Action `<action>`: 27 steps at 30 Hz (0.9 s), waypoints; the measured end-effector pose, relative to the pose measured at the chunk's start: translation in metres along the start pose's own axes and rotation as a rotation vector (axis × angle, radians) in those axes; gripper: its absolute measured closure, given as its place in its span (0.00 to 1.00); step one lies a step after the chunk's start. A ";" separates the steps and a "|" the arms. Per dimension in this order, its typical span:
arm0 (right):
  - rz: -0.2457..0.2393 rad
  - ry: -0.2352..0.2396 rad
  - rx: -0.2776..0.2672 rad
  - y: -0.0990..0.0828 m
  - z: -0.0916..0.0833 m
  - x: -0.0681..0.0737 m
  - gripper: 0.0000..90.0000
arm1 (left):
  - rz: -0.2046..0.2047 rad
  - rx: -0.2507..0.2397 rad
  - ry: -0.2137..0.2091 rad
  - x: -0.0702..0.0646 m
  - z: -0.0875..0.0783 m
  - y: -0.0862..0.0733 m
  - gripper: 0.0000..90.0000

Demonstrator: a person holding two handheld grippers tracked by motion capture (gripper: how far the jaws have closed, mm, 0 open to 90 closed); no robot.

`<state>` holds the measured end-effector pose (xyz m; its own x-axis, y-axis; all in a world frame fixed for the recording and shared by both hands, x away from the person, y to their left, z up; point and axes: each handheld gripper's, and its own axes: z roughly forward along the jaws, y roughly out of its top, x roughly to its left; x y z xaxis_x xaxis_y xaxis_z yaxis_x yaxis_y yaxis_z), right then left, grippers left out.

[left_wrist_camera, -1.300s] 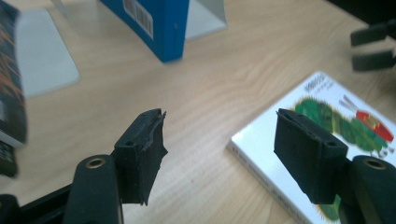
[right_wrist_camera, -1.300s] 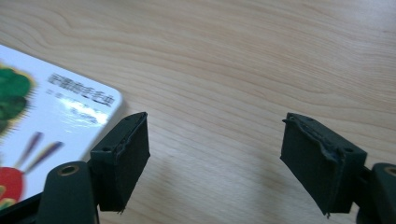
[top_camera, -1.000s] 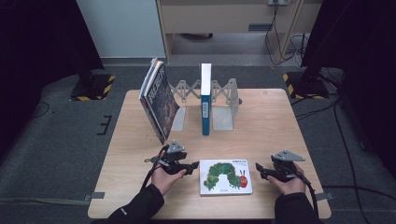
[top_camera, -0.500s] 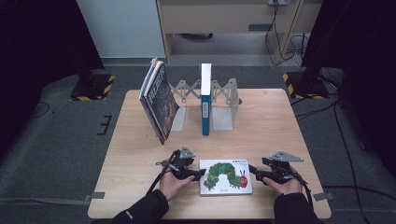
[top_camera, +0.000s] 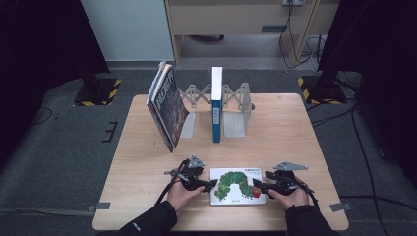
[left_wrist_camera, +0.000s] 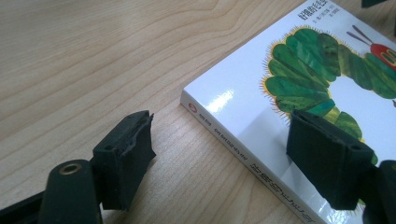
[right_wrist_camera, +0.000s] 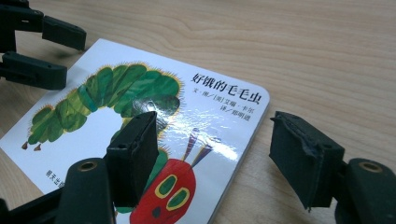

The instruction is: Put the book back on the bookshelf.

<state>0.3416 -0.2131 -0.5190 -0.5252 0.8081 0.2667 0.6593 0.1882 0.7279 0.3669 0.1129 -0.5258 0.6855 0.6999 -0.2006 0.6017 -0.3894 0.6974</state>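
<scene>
A white picture book [top_camera: 238,186] with a green caterpillar on its cover lies flat near the table's front edge. My left gripper [top_camera: 210,184] is at the book's left side. Its jaws have just been opening and now straddle the spine edge [left_wrist_camera: 243,154], one pad [left_wrist_camera: 126,154] over bare wood, the other [left_wrist_camera: 327,158] above the cover, neither pressing. My right gripper [top_camera: 256,188] is at the book's right side. Its jaws have just been closing around the book [right_wrist_camera: 140,107], and the right edge lies between its pads [right_wrist_camera: 135,154] without a grip.
A metal expanding book rack [top_camera: 236,105] stands at the table's back middle, holding an upright blue and white book [top_camera: 217,103]. Dark books [top_camera: 167,105] lean against its left end. The wooden table [top_camera: 295,132] has bare room to both sides.
The left hand has slid right and down to the book's left edge, jaws wider. The right hand has moved left to the book's right edge.
</scene>
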 end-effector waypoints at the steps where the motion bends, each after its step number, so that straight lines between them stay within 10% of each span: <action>1: 0.002 0.002 0.007 0.000 0.001 0.001 0.36 | -0.009 -0.002 -0.007 0.001 0.000 -0.001 0.24; 27: 0.025 0.030 0.062 -0.003 0.011 0.002 0.37 | 0.017 -0.059 -0.014 -0.002 0.004 -0.009 0.10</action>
<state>0.3446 -0.2058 -0.5274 -0.5231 0.7963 0.3037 0.7039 0.2028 0.6808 0.3615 0.1125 -0.5347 0.7015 0.6846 -0.1979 0.5650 -0.3650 0.7399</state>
